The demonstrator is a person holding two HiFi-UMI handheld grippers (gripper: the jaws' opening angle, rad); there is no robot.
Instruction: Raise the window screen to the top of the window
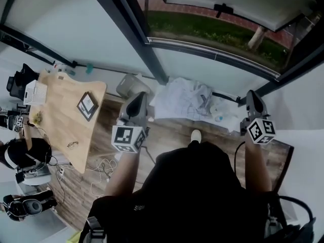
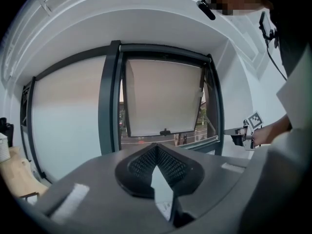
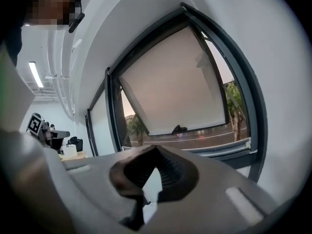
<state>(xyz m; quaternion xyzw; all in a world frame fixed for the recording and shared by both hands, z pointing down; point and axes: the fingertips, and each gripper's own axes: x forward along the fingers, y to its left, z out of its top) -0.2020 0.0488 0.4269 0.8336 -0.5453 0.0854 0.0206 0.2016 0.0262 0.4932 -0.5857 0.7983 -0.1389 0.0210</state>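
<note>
Pale beige fabric: window screen (image 2: 163, 94), hung inside the dark window frame (image 2: 109, 96) and drawn down over most of the opening. Lower end stopped short of the frame's bottom edge, with a strip of street (image 2: 146, 140) visible beneath. Surface flat, taut and unwrinkled. Stiff bottom bar (image 2: 146, 134) level from side to side, with a small dark pull tab (image 2: 165, 131) at its middle.

Left gripper (image 2: 157, 167): jaws pressed together, nothing between them. Right gripper (image 3: 152, 174): jaws likewise together and empty. Both pointed roughly level toward the window and well apart from it, one at each side of the person's body.

Key relation: pull tab ahead of and above both pairs of jaws, long axis of the bottom bar crosswise to the line of approach. In the head view, right gripper apparently the nearer to the tab, though uncertain under wide-angle distortion.

Judged stage: approach only, no contact with the screen. Nearly all of the upward travel to the frame's top edge not yet made. Next move likely to call for parted jaws about the tab or bar, then a straight lift.
</note>
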